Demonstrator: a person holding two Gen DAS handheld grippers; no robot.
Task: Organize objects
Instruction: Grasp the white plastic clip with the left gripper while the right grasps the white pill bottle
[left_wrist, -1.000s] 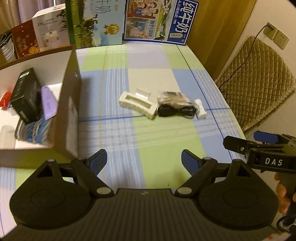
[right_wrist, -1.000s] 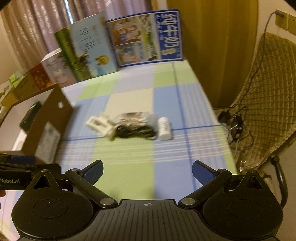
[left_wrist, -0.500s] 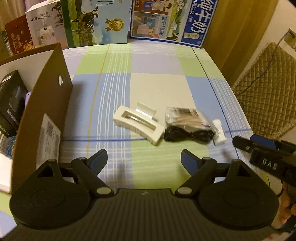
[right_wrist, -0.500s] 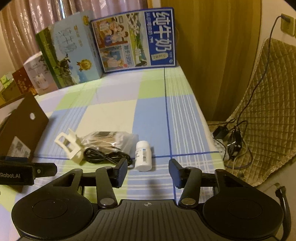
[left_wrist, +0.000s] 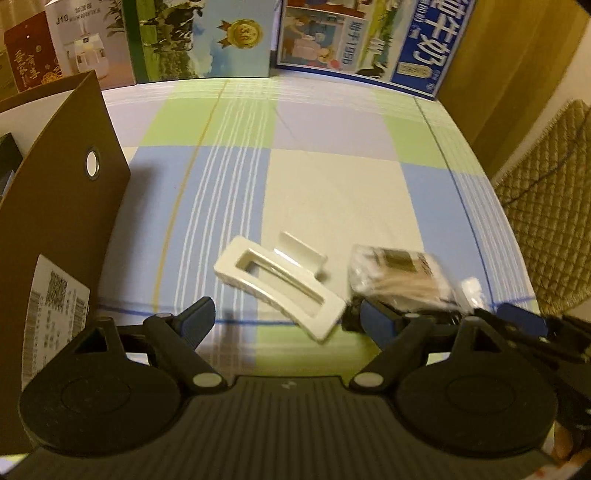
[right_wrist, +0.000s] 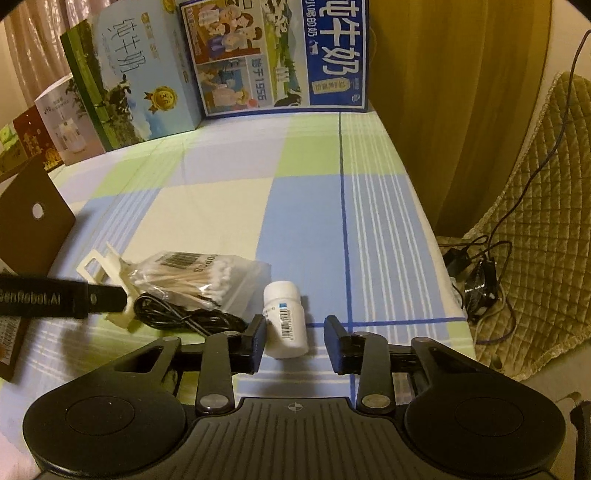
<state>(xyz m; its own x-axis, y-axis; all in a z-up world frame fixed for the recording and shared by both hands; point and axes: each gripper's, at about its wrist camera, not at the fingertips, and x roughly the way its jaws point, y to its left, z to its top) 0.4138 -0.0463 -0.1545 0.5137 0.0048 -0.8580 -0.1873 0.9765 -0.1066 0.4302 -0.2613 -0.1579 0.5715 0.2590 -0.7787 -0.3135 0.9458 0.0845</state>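
Near six o'clock on the checked surface (right_wrist: 310, 221), a white pill bottle (right_wrist: 286, 319) lies on its side between the jaws of the right hand-held gripper (right_wrist: 294, 343), which have just been closing and stand narrow, one pad apparently against it, the other apart; nothing is gripped yet. At nine o'clock from the bottle sit a cotton-swab bag (right_wrist: 199, 275) and black cable (right_wrist: 184, 317). Wide open and empty, the left hand-held gripper (left_wrist: 288, 319) hovers by the cream hair claw (left_wrist: 280, 284), probably lining up to grasp it for the brown box (left_wrist: 62, 206).
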